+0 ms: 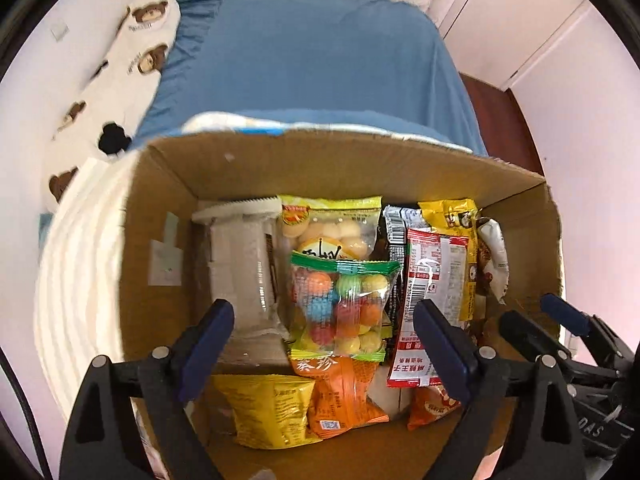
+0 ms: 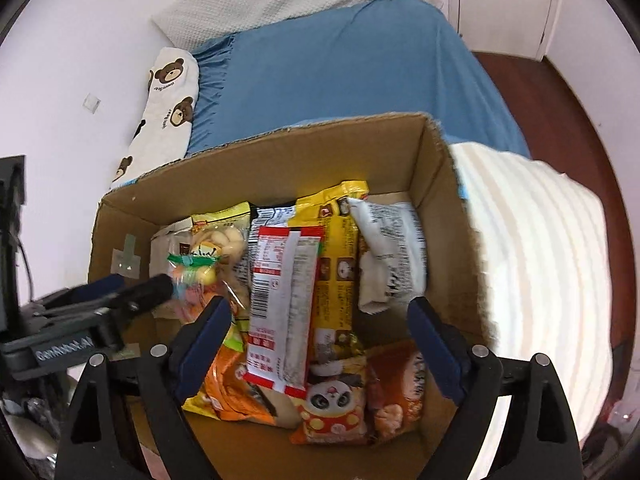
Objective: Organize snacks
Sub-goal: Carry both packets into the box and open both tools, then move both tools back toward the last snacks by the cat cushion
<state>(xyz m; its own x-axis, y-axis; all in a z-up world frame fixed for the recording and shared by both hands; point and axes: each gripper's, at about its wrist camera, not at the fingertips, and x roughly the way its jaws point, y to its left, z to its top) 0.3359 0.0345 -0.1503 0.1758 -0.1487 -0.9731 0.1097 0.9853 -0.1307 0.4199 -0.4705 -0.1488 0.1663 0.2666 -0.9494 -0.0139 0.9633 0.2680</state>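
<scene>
Blue-sheeted bed [image 1: 320, 60] behind, bear-print pillow [image 1: 132, 52] alongside. In front, open cardboard box [image 1: 344, 160] packed with glossy crinkled snack packets: clear bag of coloured balls [image 1: 342, 304] centre, red-white packet [image 1: 428, 312] beside, orange packet [image 1: 340, 392] beneath. Left gripper [image 1: 324, 348] and right gripper [image 2: 320, 348] poised over box, jaws spread, gripping nothing.

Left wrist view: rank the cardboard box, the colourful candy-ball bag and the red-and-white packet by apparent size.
1. cardboard box, by far.
2. colourful candy-ball bag and red-and-white packet: look similar; no ranking, since the bag may sit nearer the camera.
</scene>
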